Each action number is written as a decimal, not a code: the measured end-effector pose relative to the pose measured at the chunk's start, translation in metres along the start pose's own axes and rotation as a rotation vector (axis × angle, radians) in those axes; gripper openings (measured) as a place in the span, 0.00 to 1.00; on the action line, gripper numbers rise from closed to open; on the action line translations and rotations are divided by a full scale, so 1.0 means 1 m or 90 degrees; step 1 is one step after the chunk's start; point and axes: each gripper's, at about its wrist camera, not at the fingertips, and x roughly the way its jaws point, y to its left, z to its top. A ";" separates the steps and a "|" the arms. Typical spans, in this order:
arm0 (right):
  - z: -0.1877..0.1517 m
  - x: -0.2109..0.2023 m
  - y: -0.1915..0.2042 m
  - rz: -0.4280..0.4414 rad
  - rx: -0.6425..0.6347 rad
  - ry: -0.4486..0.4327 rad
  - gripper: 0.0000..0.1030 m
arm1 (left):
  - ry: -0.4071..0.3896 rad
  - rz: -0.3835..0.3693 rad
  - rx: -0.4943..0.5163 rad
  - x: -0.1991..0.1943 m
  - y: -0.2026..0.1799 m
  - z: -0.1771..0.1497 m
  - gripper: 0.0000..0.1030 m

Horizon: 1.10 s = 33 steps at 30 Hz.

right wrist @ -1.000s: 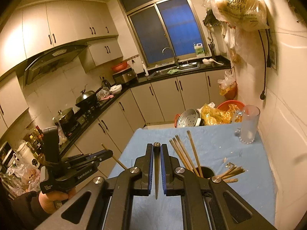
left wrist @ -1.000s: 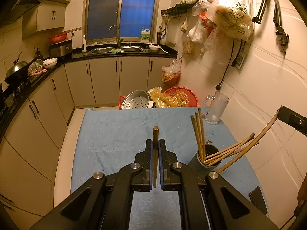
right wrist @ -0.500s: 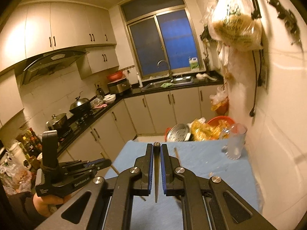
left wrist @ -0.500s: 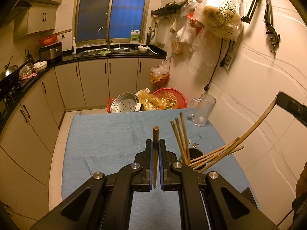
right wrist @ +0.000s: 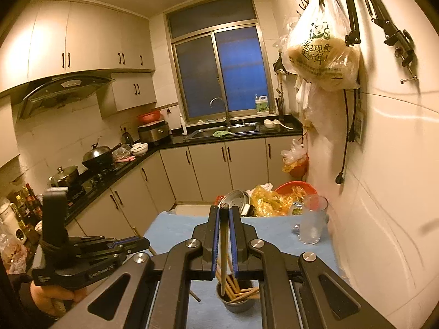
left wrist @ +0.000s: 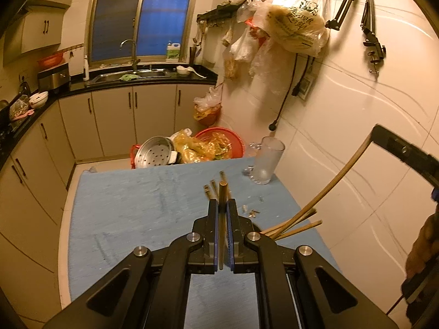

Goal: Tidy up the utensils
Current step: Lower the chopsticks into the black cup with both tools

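The chopsticks are the thing being sorted here, and each tool is carrying one: the left gripper (left wrist: 222, 205) is pinching a round wooden chopstick (left wrist: 222, 192) upright between its blue pads, and the right gripper (right wrist: 224, 213) is clamping a dark-tipped chopstick (right wrist: 224, 235) the same way, with its lower end hanging over the grey holder cup (right wrist: 236, 301). That cup is standing on the near right part of the blue tablecloth (left wrist: 137, 205), already bristling with several bamboo sticks leaning out toward the tiled wall. A glass mug (right wrist: 312, 222) is sitting at the far right corner, well apart from the cup. Judging by their look, these sticks are behaving as light, stiff, smooth rods, so they are likely pivoting or sliding easily in a two-pad pinch; gripping near the middle, as both tools are doing, seems the steadiest hold. The cup is probably tipping readily if a leaning stick gets knocked.
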 end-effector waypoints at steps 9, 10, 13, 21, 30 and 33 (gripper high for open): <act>0.000 0.011 -0.008 -0.022 -0.016 -0.013 0.08 | -0.006 -0.030 -0.007 0.012 -0.017 0.015 0.05; 0.001 0.012 -0.009 -0.023 -0.017 -0.015 0.08 | -0.006 -0.034 -0.008 0.013 -0.018 0.017 0.05; 0.001 0.017 -0.010 -0.024 -0.019 -0.014 0.08 | -0.010 -0.038 -0.003 0.012 -0.022 0.022 0.05; -0.003 0.037 -0.015 -0.034 -0.009 -0.010 0.08 | -0.017 -0.029 0.010 0.018 -0.028 0.030 0.06; -0.015 0.067 -0.010 -0.073 -0.009 -0.010 0.08 | -0.001 -0.009 0.019 0.045 -0.027 0.022 0.06; -0.020 0.076 -0.009 -0.081 -0.016 0.000 0.08 | 0.005 -0.004 0.018 0.052 -0.026 0.020 0.06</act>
